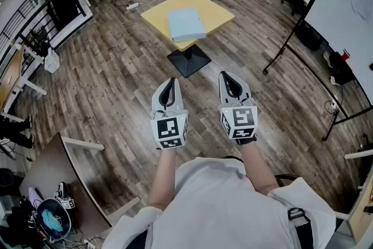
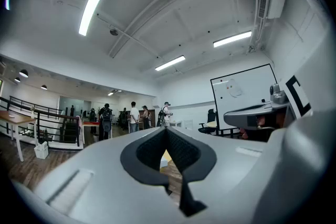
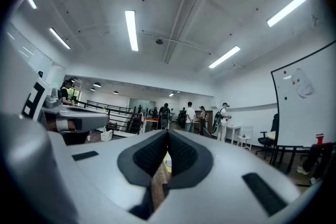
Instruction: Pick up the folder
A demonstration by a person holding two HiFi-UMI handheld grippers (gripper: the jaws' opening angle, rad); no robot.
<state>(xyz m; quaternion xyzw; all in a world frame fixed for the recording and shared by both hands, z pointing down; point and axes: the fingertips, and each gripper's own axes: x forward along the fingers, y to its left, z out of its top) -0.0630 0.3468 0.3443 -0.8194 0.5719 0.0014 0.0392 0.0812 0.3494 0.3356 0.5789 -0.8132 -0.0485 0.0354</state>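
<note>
Approach step: left gripper (image 1: 170,81) and right gripper (image 1: 228,76) level, jaws pressed together on nothing, well short of light-blue folder (image 1: 186,24) flat on yellow table (image 1: 156,16) ahead; best close in, open jaws, pinch its near edge squarely without shoving it.

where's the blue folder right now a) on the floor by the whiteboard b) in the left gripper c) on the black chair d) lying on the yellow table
d: the folder lies flat on the yellow table, far ahead of the left gripper and right gripper, both shut and empty.
</note>
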